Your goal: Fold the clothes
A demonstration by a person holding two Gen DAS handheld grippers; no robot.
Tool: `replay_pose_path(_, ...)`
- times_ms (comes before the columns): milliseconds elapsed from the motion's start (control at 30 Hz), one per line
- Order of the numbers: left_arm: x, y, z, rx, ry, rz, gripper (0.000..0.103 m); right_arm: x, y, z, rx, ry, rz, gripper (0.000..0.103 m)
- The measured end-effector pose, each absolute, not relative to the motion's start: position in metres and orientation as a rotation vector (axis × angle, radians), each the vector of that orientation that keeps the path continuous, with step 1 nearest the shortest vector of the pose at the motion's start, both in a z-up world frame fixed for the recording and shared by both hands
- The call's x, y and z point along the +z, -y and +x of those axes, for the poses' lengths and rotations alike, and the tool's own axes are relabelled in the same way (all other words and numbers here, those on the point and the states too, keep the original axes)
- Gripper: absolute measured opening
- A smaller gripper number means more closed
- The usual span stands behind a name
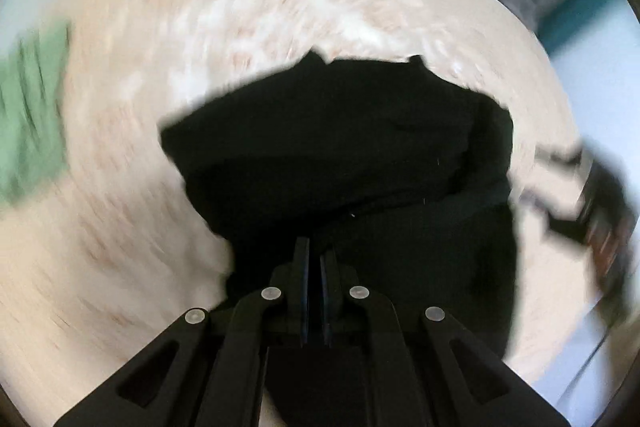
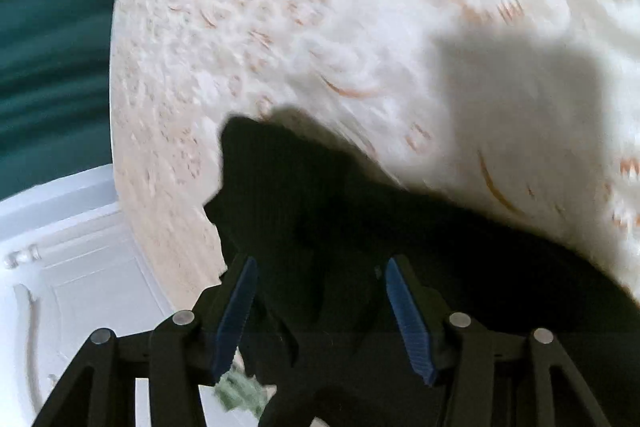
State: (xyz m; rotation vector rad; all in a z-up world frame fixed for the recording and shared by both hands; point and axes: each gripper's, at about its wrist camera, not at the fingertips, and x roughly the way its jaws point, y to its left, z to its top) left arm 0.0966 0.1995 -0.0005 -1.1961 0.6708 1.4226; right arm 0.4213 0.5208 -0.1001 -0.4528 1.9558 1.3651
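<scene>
While the left tool pinches a fold of the black garment between narrow jaws, the right tool stands half wide, its blue pads clear of the cloth lying between them. A fold looks underway, one side just let go. Next, the left must lay its edge flat on the patterned surface. The garment fills each frame's lower centre, just ahead of both tools.

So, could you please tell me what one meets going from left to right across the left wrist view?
Green cloth → bare patterned bedcover → black garment → right tool, blurred at the edge.
</scene>
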Motion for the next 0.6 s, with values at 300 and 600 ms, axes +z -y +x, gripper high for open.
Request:
replay_pose_path(300,-0.053,-0.109,0.186,1.429,-1.28,-0.59,0.007,-0.099,-0.512,0.396,1.441,-1.897,-0.72,0.057)
replay_pose_path(600,-0.012,-0.061,0.138,1.432,-0.956,-0.994,0.028,-0.101,-0.518,0.388,1.409,-1.922,-0.712,0.057)
